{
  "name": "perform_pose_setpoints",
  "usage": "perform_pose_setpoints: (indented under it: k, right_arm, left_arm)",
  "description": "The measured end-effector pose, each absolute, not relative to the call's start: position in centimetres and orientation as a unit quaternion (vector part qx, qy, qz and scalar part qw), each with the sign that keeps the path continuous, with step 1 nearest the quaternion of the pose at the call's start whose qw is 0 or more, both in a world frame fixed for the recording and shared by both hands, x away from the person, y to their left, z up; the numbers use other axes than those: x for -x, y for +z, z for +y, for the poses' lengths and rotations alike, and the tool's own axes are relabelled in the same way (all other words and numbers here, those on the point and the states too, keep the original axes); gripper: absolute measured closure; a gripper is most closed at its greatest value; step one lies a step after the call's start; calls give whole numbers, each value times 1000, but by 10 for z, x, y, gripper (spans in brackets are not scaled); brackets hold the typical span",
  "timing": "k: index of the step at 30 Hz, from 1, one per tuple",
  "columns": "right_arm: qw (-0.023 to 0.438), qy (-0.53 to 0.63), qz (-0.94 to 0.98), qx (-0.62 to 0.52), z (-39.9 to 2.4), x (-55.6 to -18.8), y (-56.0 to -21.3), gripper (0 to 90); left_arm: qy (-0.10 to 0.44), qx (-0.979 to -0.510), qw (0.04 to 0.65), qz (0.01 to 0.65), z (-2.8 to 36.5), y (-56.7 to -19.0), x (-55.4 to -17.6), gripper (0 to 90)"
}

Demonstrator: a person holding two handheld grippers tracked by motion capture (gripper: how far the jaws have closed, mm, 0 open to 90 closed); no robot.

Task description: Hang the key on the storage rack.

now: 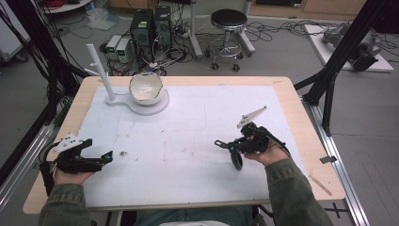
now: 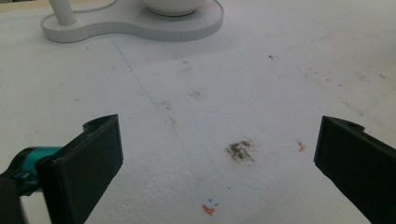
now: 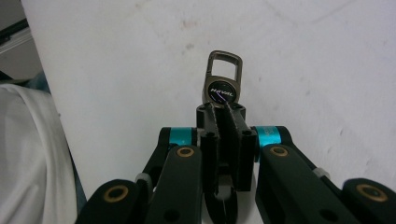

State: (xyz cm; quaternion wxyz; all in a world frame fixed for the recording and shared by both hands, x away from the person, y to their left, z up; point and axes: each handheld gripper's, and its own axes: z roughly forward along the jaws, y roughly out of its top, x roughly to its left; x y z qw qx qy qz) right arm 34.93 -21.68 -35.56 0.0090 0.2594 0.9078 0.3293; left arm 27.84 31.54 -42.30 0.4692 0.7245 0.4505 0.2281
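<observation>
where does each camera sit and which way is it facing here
High view: above the person's side, looking forward and down on the table; forearms, left gripper, right gripper.
Left gripper view: rides that gripper, looks along its open jaws over the white mat toward the stand.
Right gripper view: looks along shut jaws holding a keyring.
High and left gripper views share the stand and bowl.

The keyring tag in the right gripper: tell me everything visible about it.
The keyring tag is a small piece, metal by its look: a rounded rectangular loop on top and a dark round disc with pale lettering too small to read. The right gripper is shut on its lower part, so the loop and disc stick out beyond the jaw tips, above the white table cover. A black strap seems to hang below that gripper in the high view.
</observation>
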Motion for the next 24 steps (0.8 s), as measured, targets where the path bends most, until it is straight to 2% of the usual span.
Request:
perform_pose_setpoints:
  k: [6, 19, 22, 24]
  right_arm:
    - [6, 334, 910, -247, -195, -368, -341, 847]
    - [-15, 336, 913, -230, -130, -401, -335, 847]
    - [-11, 324, 918, -231, -114, -407, -335, 845]
    - [7, 317, 918, -238, -105, -412, -334, 845]
  left_arm:
    - [228, -723, 472, 451, 316, -423, -278, 17]
    - [228, -718, 486, 444, 317, -422, -281, 17]
    - [226, -720, 488, 439, 316, -423, -282, 17]
    - [223, -726, 486, 433, 314, -424, -283, 17]
